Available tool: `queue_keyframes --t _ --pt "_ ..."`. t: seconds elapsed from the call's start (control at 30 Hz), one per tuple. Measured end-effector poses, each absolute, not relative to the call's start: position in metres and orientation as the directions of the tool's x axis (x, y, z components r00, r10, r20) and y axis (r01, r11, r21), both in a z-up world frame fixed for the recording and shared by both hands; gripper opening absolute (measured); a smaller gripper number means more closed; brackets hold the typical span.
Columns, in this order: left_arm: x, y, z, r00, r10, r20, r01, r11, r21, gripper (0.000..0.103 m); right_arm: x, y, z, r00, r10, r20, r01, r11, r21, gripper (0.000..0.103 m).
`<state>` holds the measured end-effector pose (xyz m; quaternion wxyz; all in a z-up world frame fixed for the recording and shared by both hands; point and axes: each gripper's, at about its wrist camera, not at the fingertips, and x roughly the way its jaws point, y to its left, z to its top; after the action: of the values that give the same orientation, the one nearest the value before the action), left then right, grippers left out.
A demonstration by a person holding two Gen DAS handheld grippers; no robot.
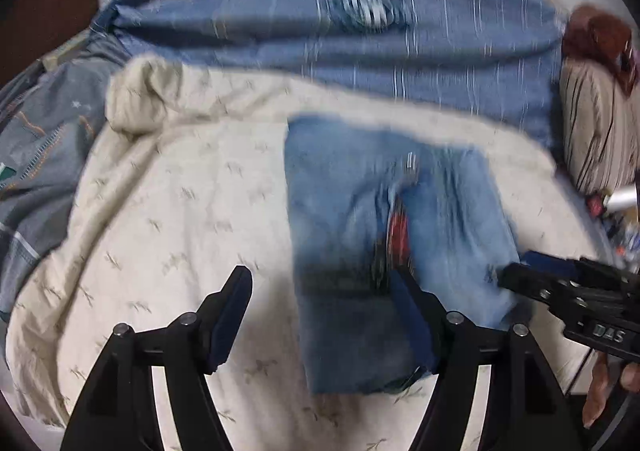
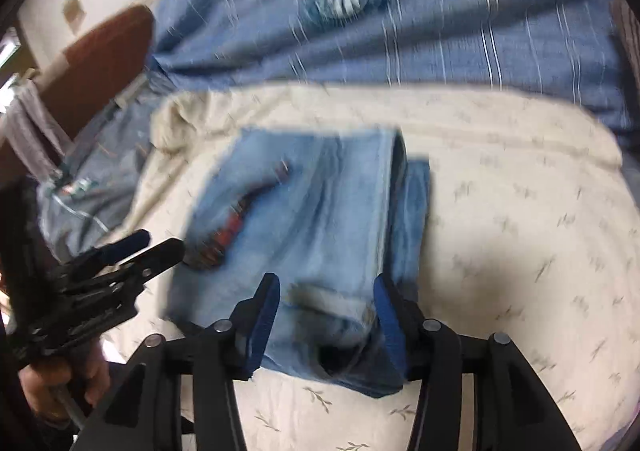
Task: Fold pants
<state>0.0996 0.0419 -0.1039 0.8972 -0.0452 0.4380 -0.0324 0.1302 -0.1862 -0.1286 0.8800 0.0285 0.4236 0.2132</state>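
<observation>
The light blue jeans [image 1: 352, 219] lie folded into a compact rectangle on the cream bedspread [image 1: 180, 211]. They also show in the right wrist view [image 2: 320, 219], with a red patch at the fly. My left gripper [image 1: 320, 287] is open and empty above the jeans' near left edge. My right gripper [image 2: 326, 291] is open, its fingers either side of the jeans' near edge, holding nothing. The right gripper also shows in the left wrist view [image 1: 516, 275], at the jeans' right edge. The left gripper also shows in the right wrist view [image 2: 160, 247], at the jeans' left edge.
A blue striped cover [image 1: 360, 31] lies across the far side of the bed. Other denim clothes [image 1: 40, 139] are heaped at the left. A striped pillow [image 1: 596, 123] and small clutter lie at the right. A brown headboard [image 2: 100, 63] stands at the back left.
</observation>
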Motion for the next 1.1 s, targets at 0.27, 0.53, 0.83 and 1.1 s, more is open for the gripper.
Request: queue_keyframes --t 0.27,0.53,0.83,1.1 --pt "0.081 0.039 -0.088 0.631 -0.053 -0.774 0.007 0.998 -0.062 0.085 0.12 -0.192 -0.127 0.557 0.343 -0.757 -0.322 0.929 0.184 0.066" --pt "0.035 0.037 -0.063 0.694 -0.026 -0.719 -0.018 0.998 -0.053 0.093 0.059 -0.205 -0.107 0.637 0.32 -0.701 -0.339 0.933 0.119 0.089" --pt "0.003 0.027 -0.057 0.704 -0.017 -0.71 -0.012 0.999 -0.036 0.093 0.026 -0.209 -0.11 0.692 0.254 -0.676 -0.31 0.95 0.04 0.101" --pt "-0.005 0.019 -0.037 0.743 -0.007 -0.669 -0.014 1.0 -0.026 0.099 0.018 -0.205 -0.093 0.738 0.219 -0.638 -0.307 0.951 -0.029 0.102"
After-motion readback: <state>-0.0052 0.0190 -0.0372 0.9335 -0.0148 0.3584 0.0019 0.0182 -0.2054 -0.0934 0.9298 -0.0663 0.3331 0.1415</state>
